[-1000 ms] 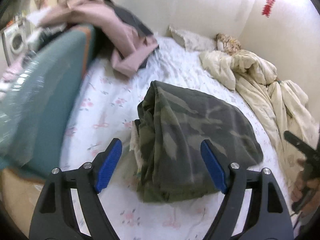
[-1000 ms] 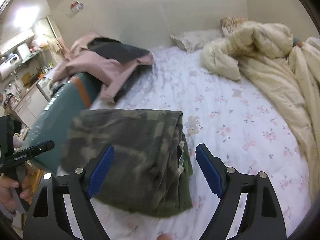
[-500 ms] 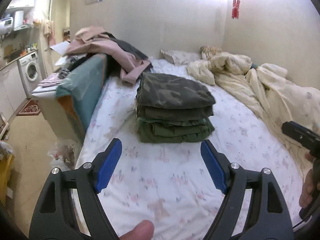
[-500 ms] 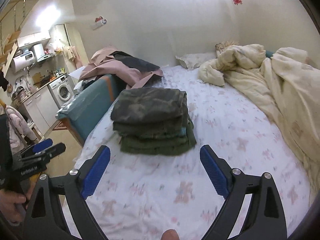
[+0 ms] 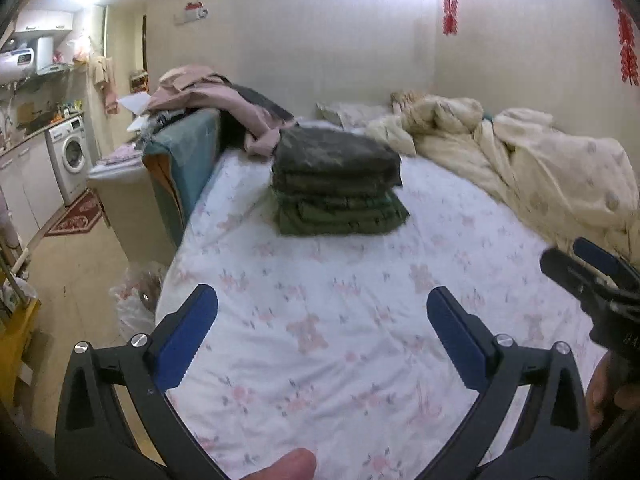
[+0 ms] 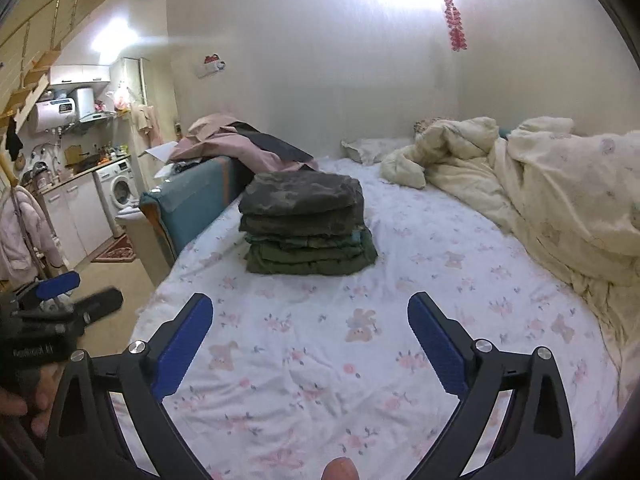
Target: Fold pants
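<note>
Kitchen corner: a white front-loading washing machine [image 5: 73, 157] stands under a worktop [image 5: 24, 142] at the far left, with a red patterned floor mat [image 5: 76, 218] in front of it.
Bedside: a teal padded couch back [image 5: 188, 148] runs along the bed's left edge, and a heap of pink and dark clothes [image 5: 224, 100] lies over its far end.
Left gripper: the black left gripper [image 5: 322, 338] with blue-padded fingers [image 5: 188, 336] hangs low over the near part of the bed; its fingers have just been opening and stand wide apart, with only the sheet between them.
Bed: the bed with a white sheet printed in pink flowers [image 5: 320, 320] fills the middle of both views.
Pants: the folded camouflage-green pants [image 5: 334, 156] lie as the top layer of a neat stack of folded olive-green garments [image 5: 340, 212], which rests on the sheet towards the far left part of the bed, just beside the clothes heap and well apart from both grippers.
Right gripper: the black right gripper [image 6: 310, 340] with blue-padded fingers [image 6: 436, 344] also hangs over the near sheet; its fingers have just been opening and are spread wide, holding nothing.
Bedding: a crumpled cream quilt [image 5: 540, 168] is bunched along the right side, and a pale pillow [image 6: 372, 148] lies at the far wall.
Wall: a red hanging ornament [image 5: 450, 8] hangs above the bedding.
</note>
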`<state>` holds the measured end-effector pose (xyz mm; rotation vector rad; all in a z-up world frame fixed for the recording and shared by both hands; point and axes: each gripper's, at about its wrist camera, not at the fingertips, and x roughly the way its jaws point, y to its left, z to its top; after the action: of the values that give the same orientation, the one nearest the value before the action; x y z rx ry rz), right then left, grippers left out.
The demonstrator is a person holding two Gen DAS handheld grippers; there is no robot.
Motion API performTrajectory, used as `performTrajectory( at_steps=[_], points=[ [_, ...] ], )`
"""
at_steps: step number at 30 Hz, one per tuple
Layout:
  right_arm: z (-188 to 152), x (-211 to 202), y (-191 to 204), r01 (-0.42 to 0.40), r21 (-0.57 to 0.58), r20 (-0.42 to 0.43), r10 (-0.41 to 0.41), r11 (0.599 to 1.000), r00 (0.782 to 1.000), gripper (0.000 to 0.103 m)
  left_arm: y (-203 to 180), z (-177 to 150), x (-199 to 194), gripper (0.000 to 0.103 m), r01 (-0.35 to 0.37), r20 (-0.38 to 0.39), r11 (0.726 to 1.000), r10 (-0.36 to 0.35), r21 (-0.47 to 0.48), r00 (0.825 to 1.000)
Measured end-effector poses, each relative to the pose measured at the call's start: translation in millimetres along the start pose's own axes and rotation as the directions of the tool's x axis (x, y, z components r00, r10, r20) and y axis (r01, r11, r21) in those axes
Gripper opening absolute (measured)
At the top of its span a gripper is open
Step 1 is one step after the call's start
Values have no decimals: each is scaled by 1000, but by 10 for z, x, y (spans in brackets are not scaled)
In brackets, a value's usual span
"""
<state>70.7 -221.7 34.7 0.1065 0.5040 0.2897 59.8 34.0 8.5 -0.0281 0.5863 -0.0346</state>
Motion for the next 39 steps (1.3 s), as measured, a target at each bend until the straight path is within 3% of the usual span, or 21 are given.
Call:
performTrajectory(
  at_steps=[8, 39],
  points=[
    [-102, 86, 7, 24, -9, -28, -24, 1000, 999, 103, 32, -58, -30, 103, -84, 63, 996, 84, -11, 994],
    [-121, 169, 50, 39, -20, -37, -40, 999, 999, 103, 17, -79, 16, 103, -81, 59, 997, 80, 13, 995]
  ],
)
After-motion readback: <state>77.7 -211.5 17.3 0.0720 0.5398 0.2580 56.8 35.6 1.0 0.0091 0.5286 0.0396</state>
